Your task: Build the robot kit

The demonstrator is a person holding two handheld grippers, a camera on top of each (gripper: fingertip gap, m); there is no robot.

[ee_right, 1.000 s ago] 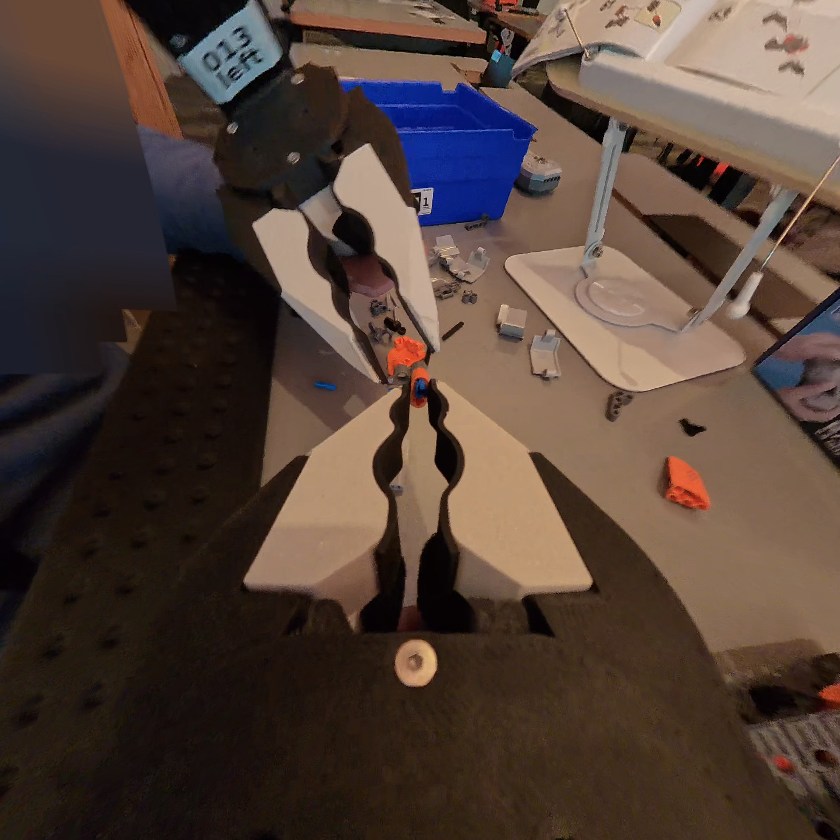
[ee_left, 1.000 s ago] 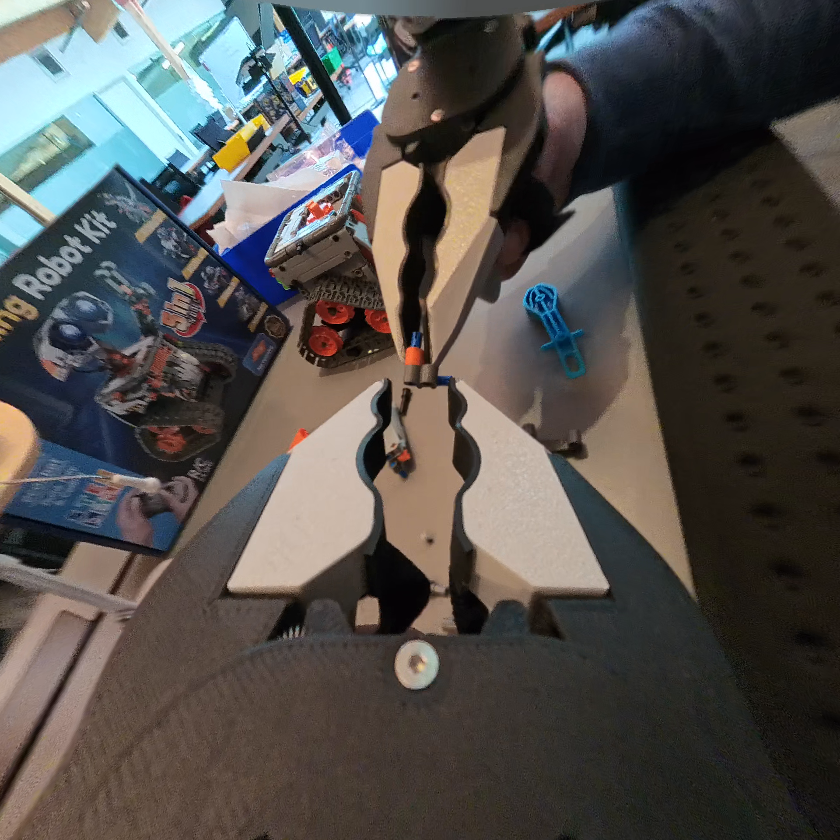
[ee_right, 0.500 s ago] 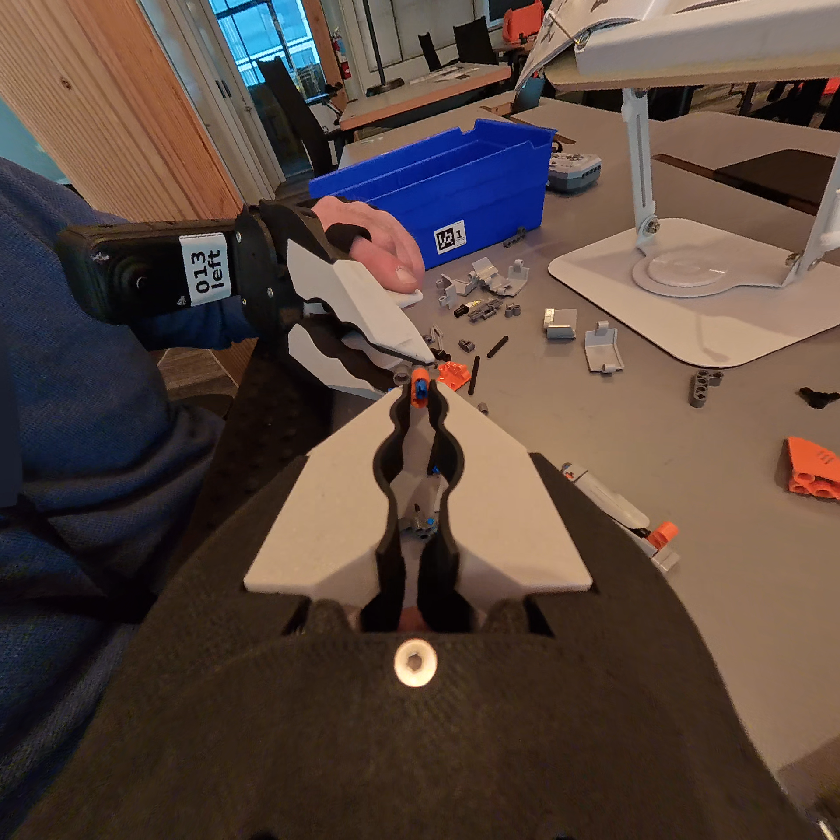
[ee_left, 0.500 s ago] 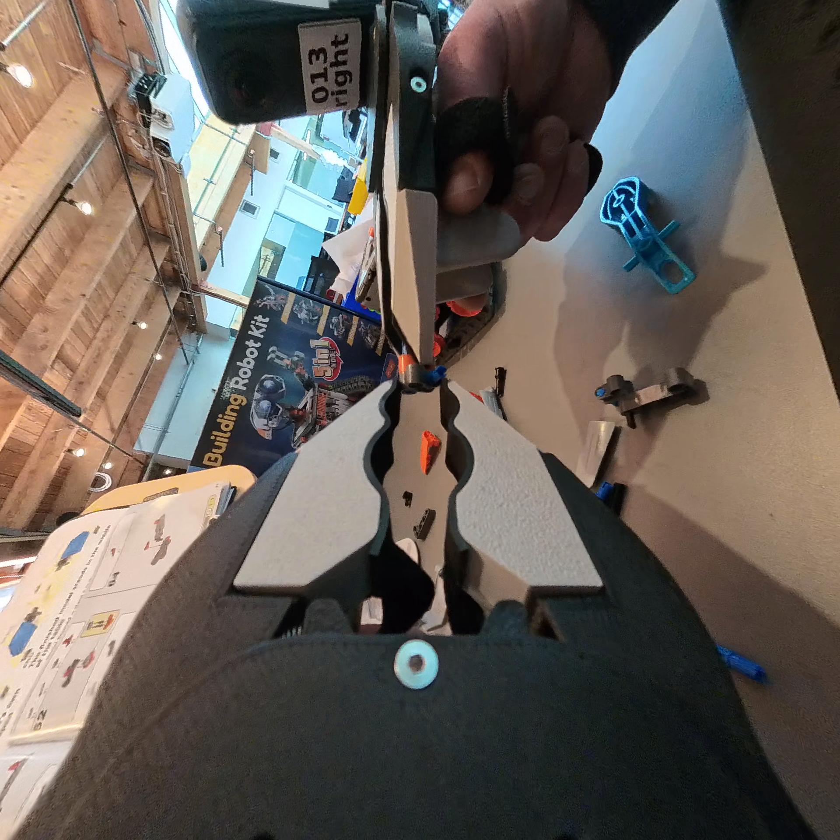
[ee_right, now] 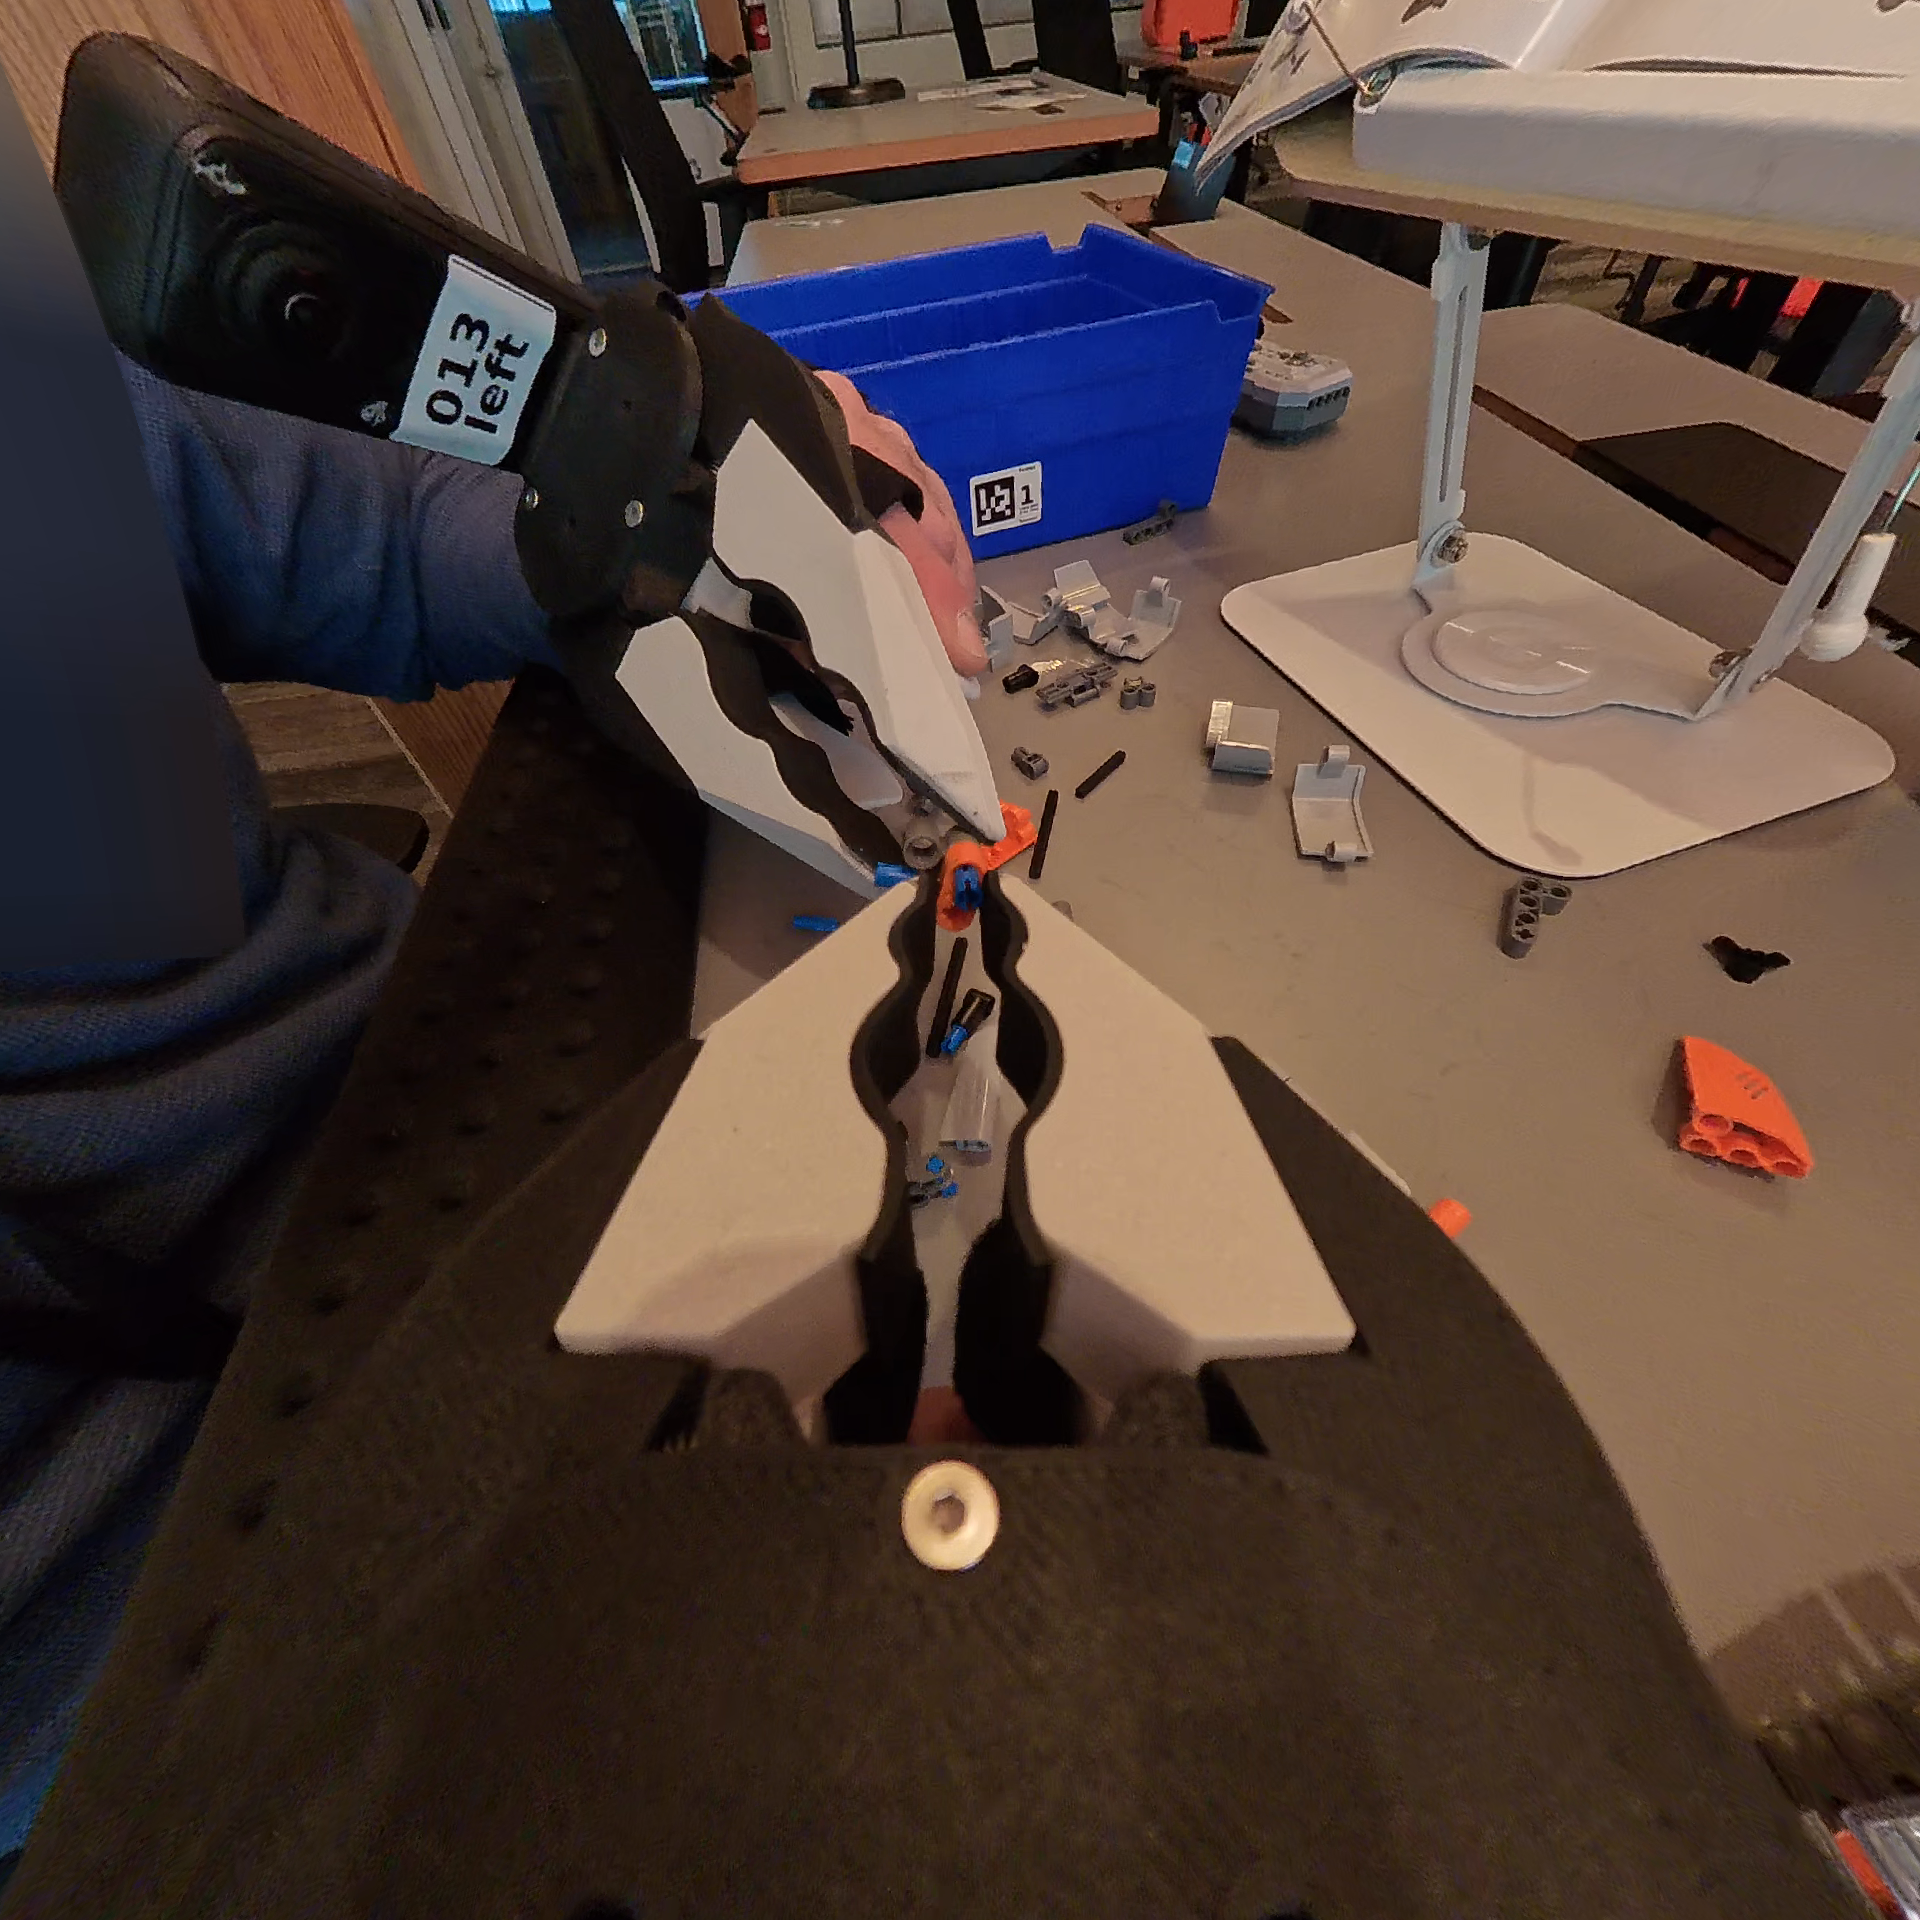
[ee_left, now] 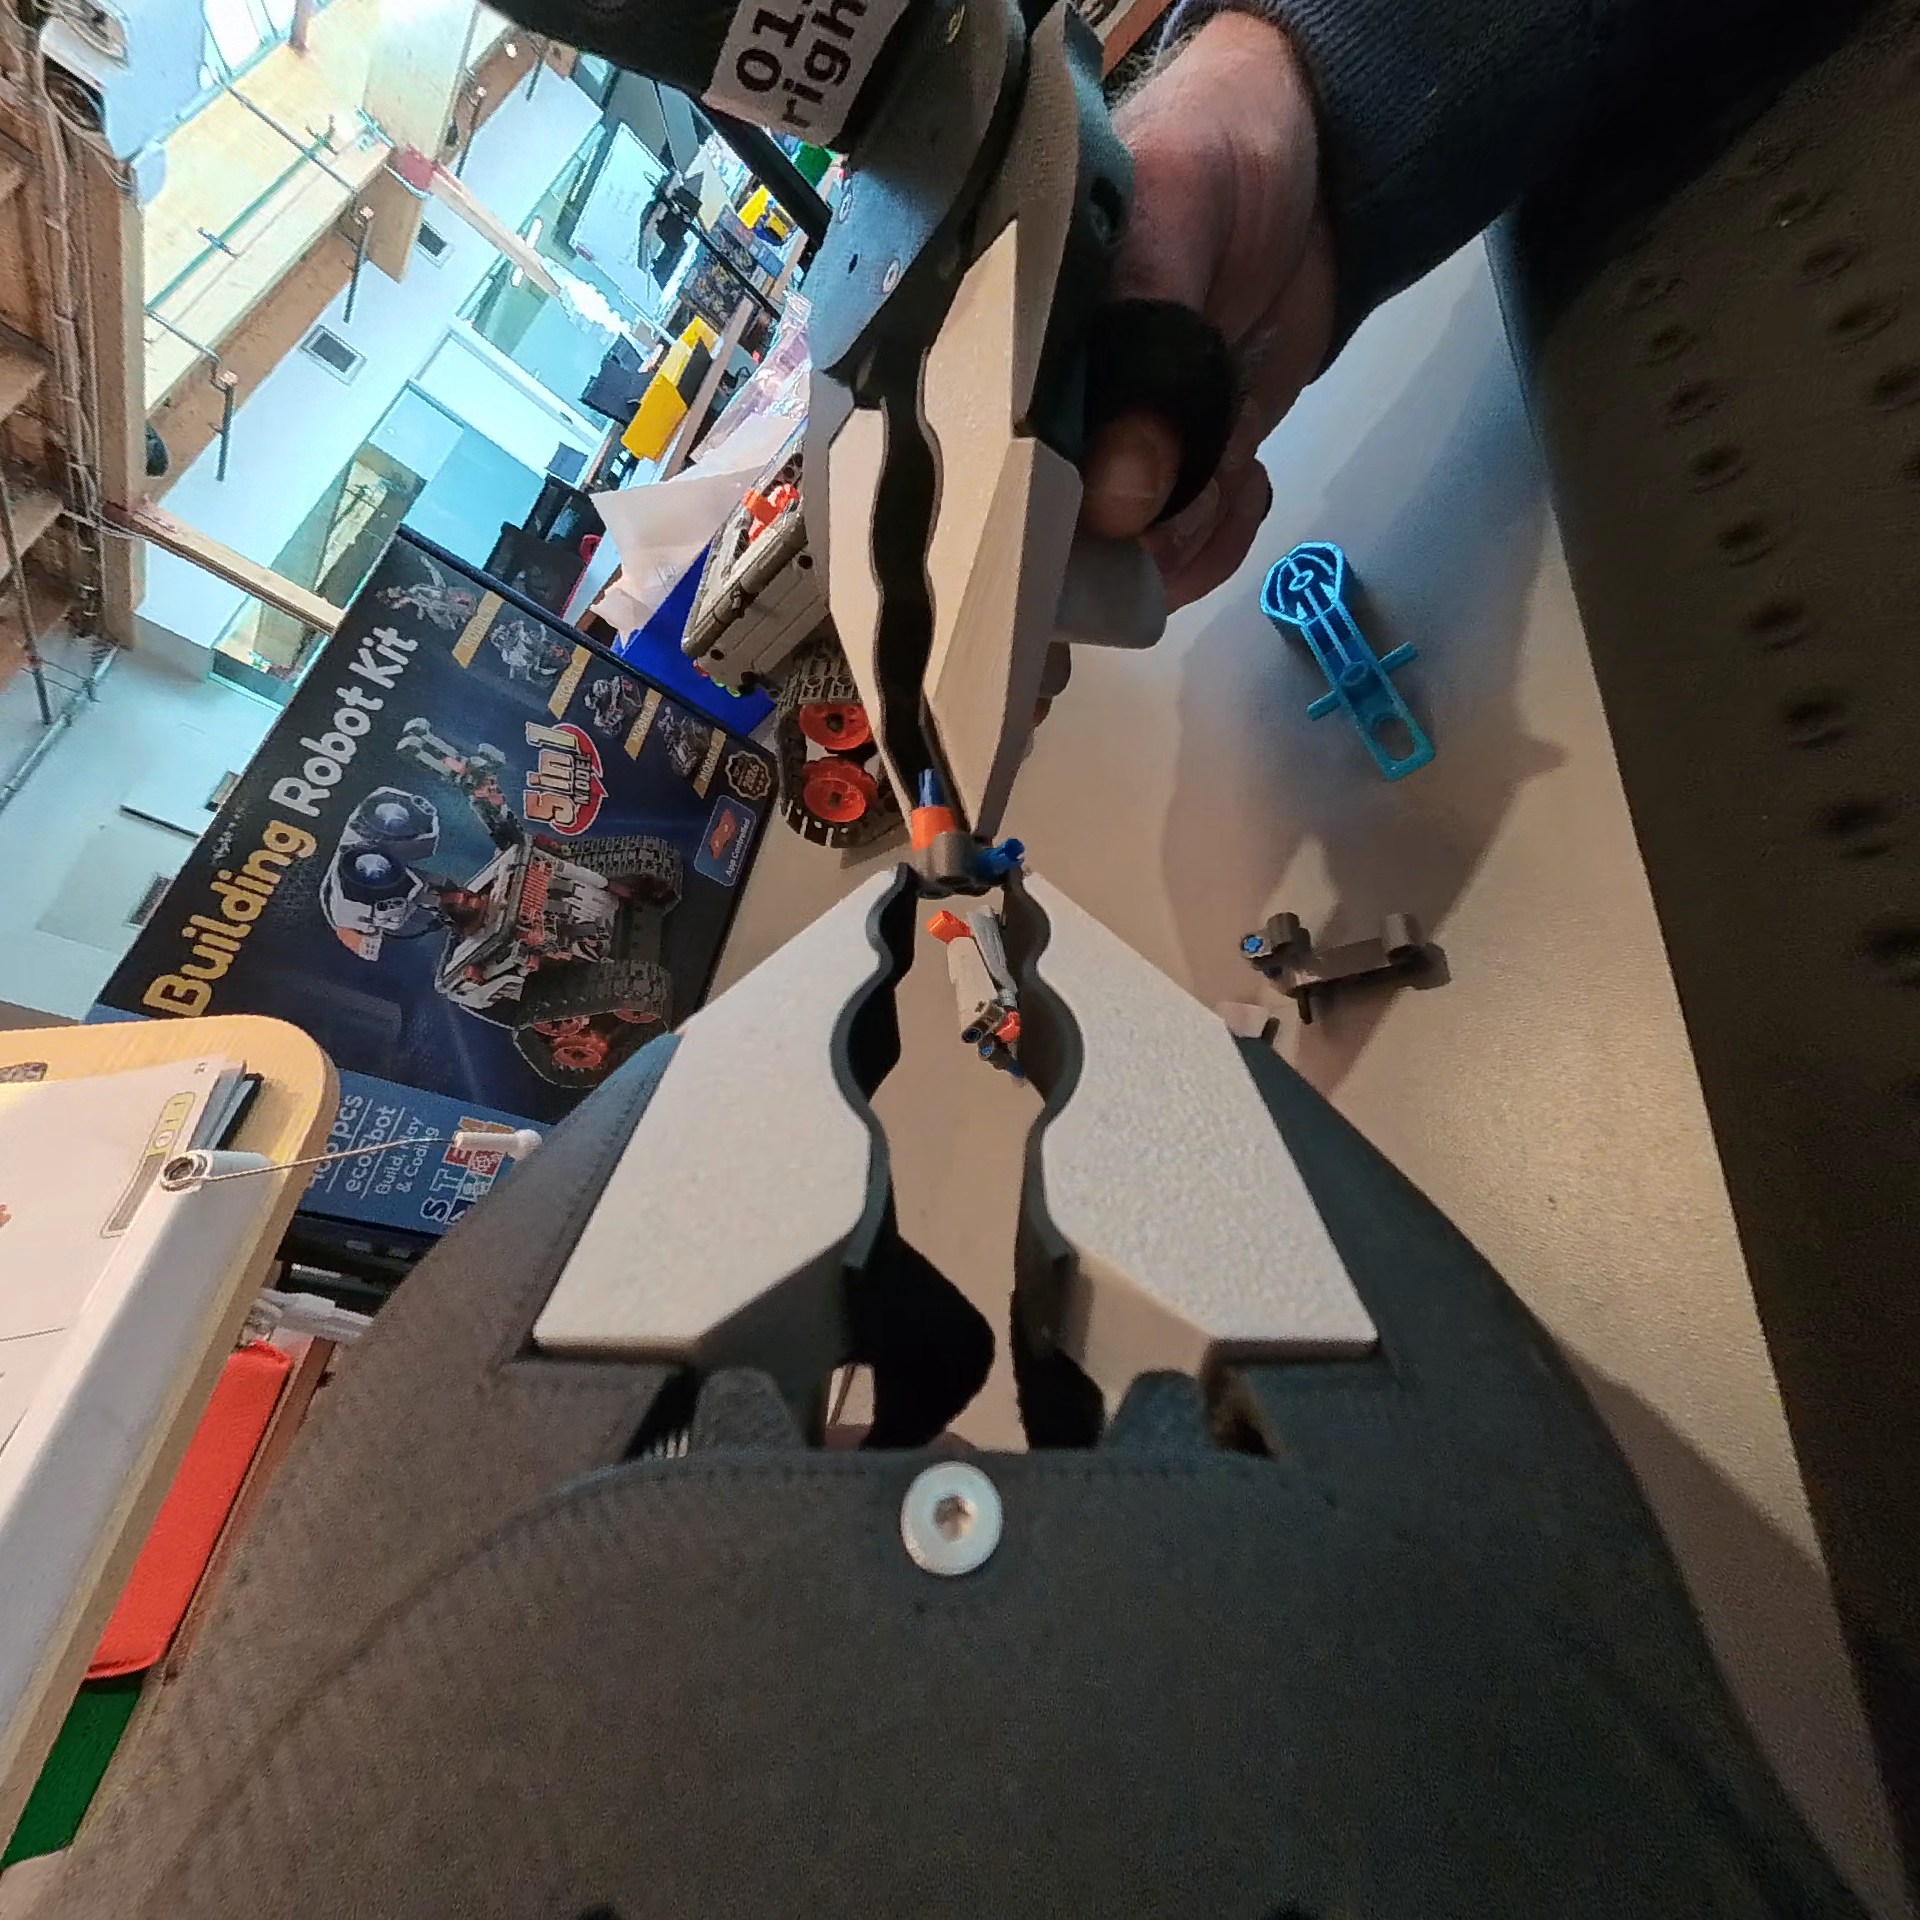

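Since half a second ago, the left gripper (ee_left: 958, 883) is rolling back towards level, and the right gripper (ee_right: 961, 883) is swinging round so its two fingers face the left camera again. The fingertips of both are meeting above the grey table (ee_right: 1351, 1039).

The right gripper is clamping an orange connector (ee_right: 954, 878) carrying a blue pin (ee_right: 968, 883). The left gripper is pinching a grey connector (ee_left: 948, 854), which is touching the orange one.

The joined pieces are running roughly along the right gripper's fingers, their long axis pointing towards the left gripper; a second blue pin (ee_left: 1000, 854) is sticking out sideways, to the right in the left wrist view.

Risk, as judged: both holds are at the very fingertips, so any twist or misaligned push could be popping a piece loose among the scattered parts (ee_right: 1101, 623) near the blue bin (ee_right: 1039, 384).
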